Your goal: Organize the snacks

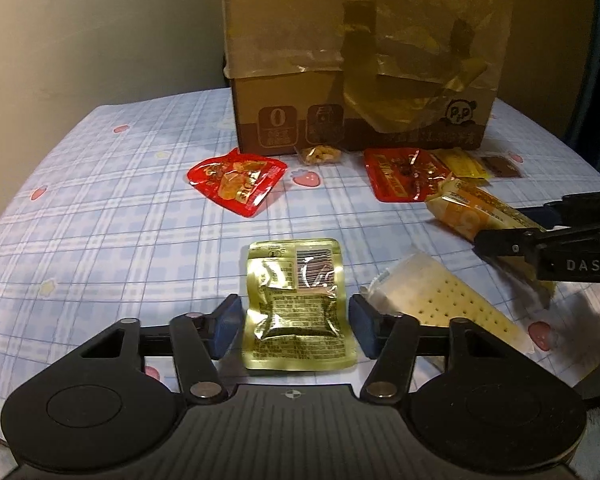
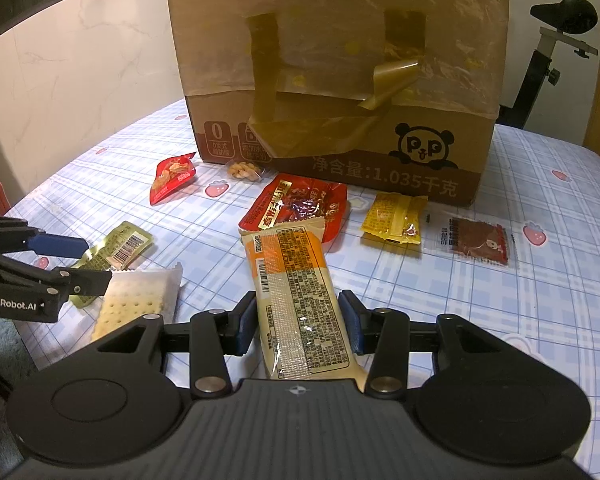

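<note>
Item one: a flat gold foil snack pouch (image 1: 298, 306) with a barcode label, lying crumpled on the checked blue tabletop (image 1: 112, 216). It sat between the blue pads of the left claw (image 1: 294, 328), which stood about half open; a gap showed on each side, so nothing was gripped. Likely light, limp and slick, the pouch would buckle under a squeeze. The best hold is probably across its fuller lower half, not the thin sealed edge.

Item two: a long orange-and-cream wrapped bar (image 2: 300, 300), printed side up, its far end lying over a red foil packet (image 2: 300, 208). The right claw (image 2: 298, 326) was narrowed onto its near half, both pads against the wrapper's sides, so it appeared gripped. Judged light and fairly stiff lengthwise; the glossy film may slip, and held this near one end the far end may droop.

Item three: a clear-wrapped pale perforated cracker (image 2: 134, 306), just beside the gold pouch and near the left claw's finger. Judged brittle; a gentle hold across the flat faces suits it.

Also on the tabletop: a red heart-shaped packet (image 1: 236, 182), a small clear bag of nuts (image 2: 244, 171), a yellow sachet (image 2: 394, 220) and a brown sachet (image 2: 478, 242), all near the tall taped cardboard box (image 2: 340, 80).
</note>
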`<action>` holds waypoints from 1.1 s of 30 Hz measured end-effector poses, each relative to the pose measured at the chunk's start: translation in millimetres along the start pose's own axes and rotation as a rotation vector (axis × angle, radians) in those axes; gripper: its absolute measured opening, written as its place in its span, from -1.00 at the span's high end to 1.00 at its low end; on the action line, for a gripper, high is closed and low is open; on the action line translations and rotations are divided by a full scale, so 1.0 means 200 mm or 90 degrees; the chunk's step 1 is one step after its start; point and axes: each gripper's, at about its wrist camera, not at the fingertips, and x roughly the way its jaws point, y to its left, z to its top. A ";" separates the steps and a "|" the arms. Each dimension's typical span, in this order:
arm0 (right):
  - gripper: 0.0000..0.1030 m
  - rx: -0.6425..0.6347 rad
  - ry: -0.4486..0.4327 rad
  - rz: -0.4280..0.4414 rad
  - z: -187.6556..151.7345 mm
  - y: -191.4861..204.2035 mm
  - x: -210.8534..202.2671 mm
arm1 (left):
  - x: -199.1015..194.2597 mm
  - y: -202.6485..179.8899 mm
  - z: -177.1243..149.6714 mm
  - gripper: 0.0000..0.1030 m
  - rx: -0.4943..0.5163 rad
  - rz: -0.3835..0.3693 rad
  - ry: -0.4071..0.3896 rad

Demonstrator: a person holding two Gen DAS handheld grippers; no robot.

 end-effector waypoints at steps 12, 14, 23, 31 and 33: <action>0.10 -0.001 -0.001 0.000 0.00 0.00 0.00 | -0.03 -0.01 -0.02 0.01 0.005 -0.005 -0.031; 0.10 0.000 -0.001 0.001 0.00 0.00 0.00 | -0.04 -0.01 -0.02 0.02 0.003 -0.003 -0.033; 0.12 0.005 -0.006 0.004 0.00 0.00 -0.01 | -0.07 0.00 -0.01 0.03 -0.018 0.007 -0.053; 0.18 0.015 -0.017 0.006 0.00 -0.01 -0.03 | -0.10 0.02 0.04 0.03 -0.027 0.013 -0.080; 0.19 0.016 -0.021 0.007 0.01 -0.01 -0.04 | -0.11 0.02 0.04 0.03 -0.028 0.013 -0.086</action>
